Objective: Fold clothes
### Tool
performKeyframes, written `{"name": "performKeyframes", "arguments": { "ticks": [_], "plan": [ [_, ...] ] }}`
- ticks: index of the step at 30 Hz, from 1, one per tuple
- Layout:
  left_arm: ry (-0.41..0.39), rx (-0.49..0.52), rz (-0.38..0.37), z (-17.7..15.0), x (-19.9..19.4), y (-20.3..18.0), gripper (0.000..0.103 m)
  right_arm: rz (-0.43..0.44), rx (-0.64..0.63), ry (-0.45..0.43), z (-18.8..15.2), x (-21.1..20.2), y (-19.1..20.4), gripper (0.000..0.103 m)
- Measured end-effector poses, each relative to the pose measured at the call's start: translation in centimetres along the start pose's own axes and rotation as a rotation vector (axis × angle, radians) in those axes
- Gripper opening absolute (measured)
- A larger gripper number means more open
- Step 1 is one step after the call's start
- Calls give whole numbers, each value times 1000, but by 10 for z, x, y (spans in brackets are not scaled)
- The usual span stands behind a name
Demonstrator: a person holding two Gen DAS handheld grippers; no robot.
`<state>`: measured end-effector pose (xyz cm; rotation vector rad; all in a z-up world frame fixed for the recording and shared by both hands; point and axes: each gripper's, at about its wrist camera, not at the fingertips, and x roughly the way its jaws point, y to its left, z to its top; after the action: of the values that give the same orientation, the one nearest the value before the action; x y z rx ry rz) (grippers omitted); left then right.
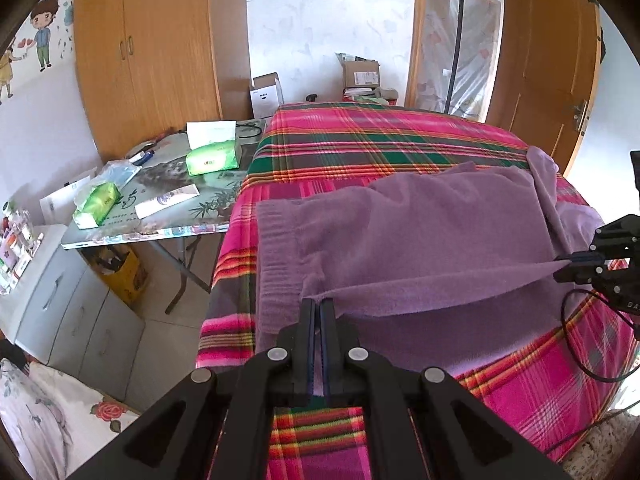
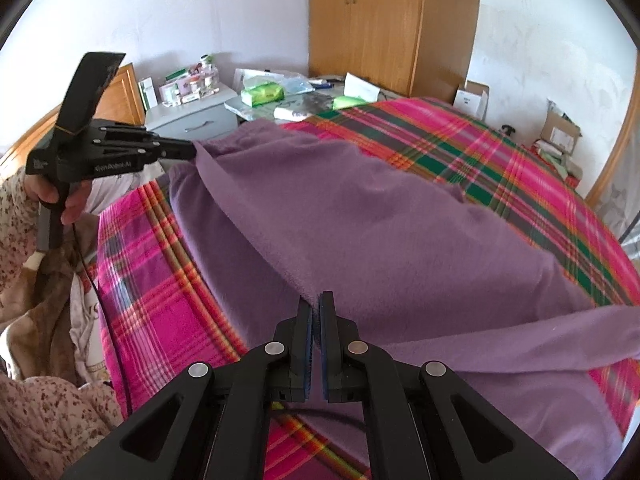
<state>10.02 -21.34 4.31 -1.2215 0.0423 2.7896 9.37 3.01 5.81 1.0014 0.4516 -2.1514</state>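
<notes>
A purple fleece garment (image 1: pixel 420 232) lies spread on a bed with a pink, green and orange plaid cover (image 1: pixel 360 136). My left gripper (image 1: pixel 319 304) is shut on the garment's near edge by the ribbed hem and lifts it off the bed. My right gripper (image 2: pixel 315 304) is shut on the same edge further along the garment (image 2: pixel 380 232). The edge is stretched taut between both grippers. The right gripper shows at the right in the left wrist view (image 1: pixel 576 266), and the left gripper shows at the upper left in the right wrist view (image 2: pixel 188 150). A sleeve (image 2: pixel 540 344) trails to the right.
A folding table (image 1: pixel 168 200) with green tissue packs (image 1: pixel 214 158) stands left of the bed. A grey drawer cabinet (image 1: pixel 68 300) and a wooden wardrobe (image 1: pixel 152 52) are beyond it. Cardboard boxes (image 1: pixel 360 74) sit at the bed's far end. A black cable (image 1: pixel 584 344) hangs by the right gripper.
</notes>
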Motion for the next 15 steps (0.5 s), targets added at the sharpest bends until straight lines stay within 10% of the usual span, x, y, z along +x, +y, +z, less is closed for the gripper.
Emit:
{"name": "performKeyframes", "arguments": {
  "ticks": [15],
  "plan": [
    [42, -12, -12, -21, 6, 1, 3, 46, 30, 78, -18, 19, -1, 4]
  ]
}}
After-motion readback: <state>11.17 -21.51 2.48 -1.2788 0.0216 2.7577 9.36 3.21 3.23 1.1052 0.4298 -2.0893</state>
